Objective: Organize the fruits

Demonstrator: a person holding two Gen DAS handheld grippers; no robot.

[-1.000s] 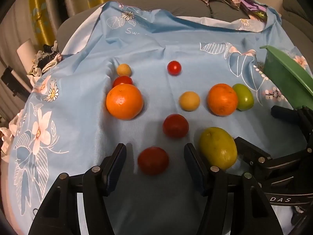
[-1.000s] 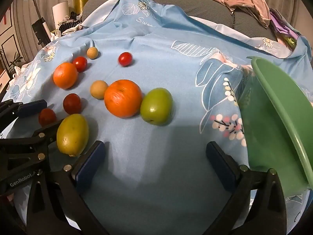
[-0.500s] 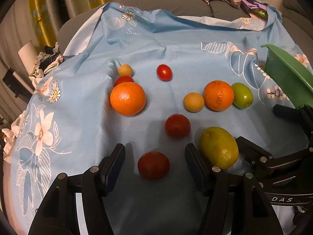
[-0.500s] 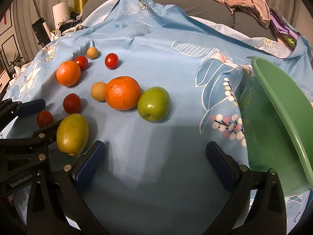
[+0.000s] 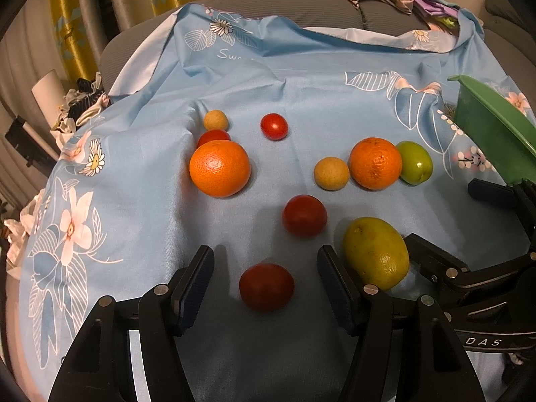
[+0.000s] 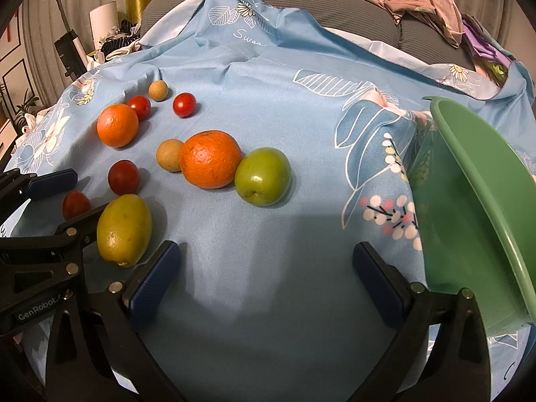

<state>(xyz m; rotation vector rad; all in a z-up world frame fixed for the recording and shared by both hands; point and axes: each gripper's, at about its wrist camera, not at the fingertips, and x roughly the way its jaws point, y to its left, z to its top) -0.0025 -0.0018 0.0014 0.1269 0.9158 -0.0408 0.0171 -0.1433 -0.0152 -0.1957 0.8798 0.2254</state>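
left gripper (image 5: 264, 268): jaws have just been opening, now wide apart; red tomato (image 5: 266, 287) lies between the pads, untouched. yellow lemon (image 5: 376, 253) just beside its right finger. right gripper (image 6: 264, 269): jaws wide apart over bare blue floral cloth (image 6: 268, 67), holding nothing. orange (image 6: 210, 159) touching green apple (image 6: 262, 176) beyond. green basin (image 6: 475, 207) at right.

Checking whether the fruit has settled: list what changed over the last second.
The small red tomato rolled left, toward the far tan ball; the nearer orange and green fruit edged slightly away. The left gripper has just been opening a little, a dark tomato lying loose between its jaws. Nothing grasped. Yellow fruit, green basin and open right gripper stayed put.
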